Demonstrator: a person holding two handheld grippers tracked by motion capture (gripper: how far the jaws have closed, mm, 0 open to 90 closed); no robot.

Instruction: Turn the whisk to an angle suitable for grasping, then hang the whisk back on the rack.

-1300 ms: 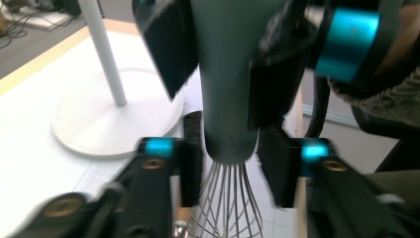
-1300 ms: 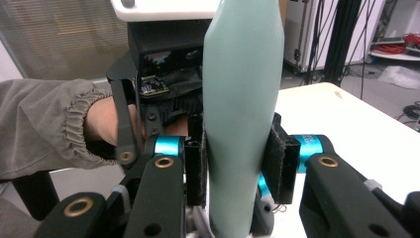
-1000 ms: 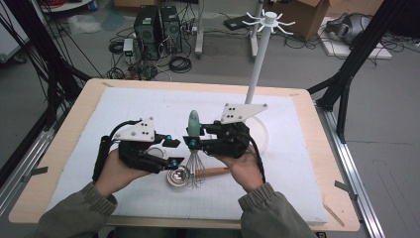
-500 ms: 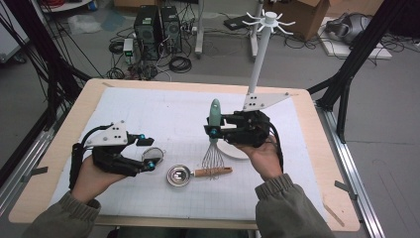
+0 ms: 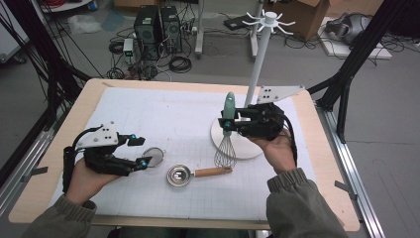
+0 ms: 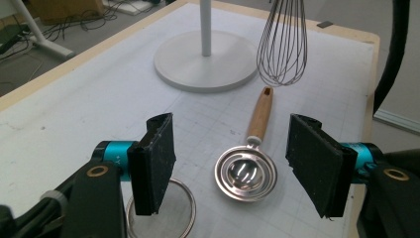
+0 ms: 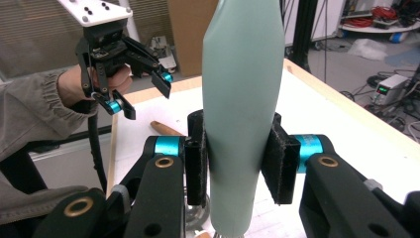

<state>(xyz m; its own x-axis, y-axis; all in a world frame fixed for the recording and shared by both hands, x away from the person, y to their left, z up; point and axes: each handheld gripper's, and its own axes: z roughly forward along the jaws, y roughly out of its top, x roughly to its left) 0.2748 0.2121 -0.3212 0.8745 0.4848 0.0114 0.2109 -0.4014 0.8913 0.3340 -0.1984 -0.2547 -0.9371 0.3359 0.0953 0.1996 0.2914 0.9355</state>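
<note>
You're pinching the whisk (image 5: 227, 131) by its mint-green handle with the right gripper (image 5: 229, 124), pads pressing both sides of it, which the right gripper view makes really obvious. You're holding it upright with the wire end hanging down, just above the round base of the white hanging stand (image 5: 257, 74) toward the right edge of the bench. Seems to me you're keeping it vertical like that so the handle's top end is facing up toward the hooks at the stand's head, which is probably where it's going. Gripping mid-handle also keeps the wires clear of your pads.

Your left gripper (image 5: 137, 151) is sitting near the left edge of the bench with its jaws spread and nothing between them. They've just been opening. In the left gripper view the small mesh strainer (image 6: 161, 210) is lying flat on the mat right under the left pad, so it looks like that one's parked there out of the way.

The measuring scoop (image 5: 195, 174) with the wooden handle is lying toward the near edge, about mid-bench, bowl up, handle pointing at the stand's base. It's apart from both grippers, and the left jaws are pointing roughly at it, so I'd guess that's your next pickup once the whisk is dealt with
</note>
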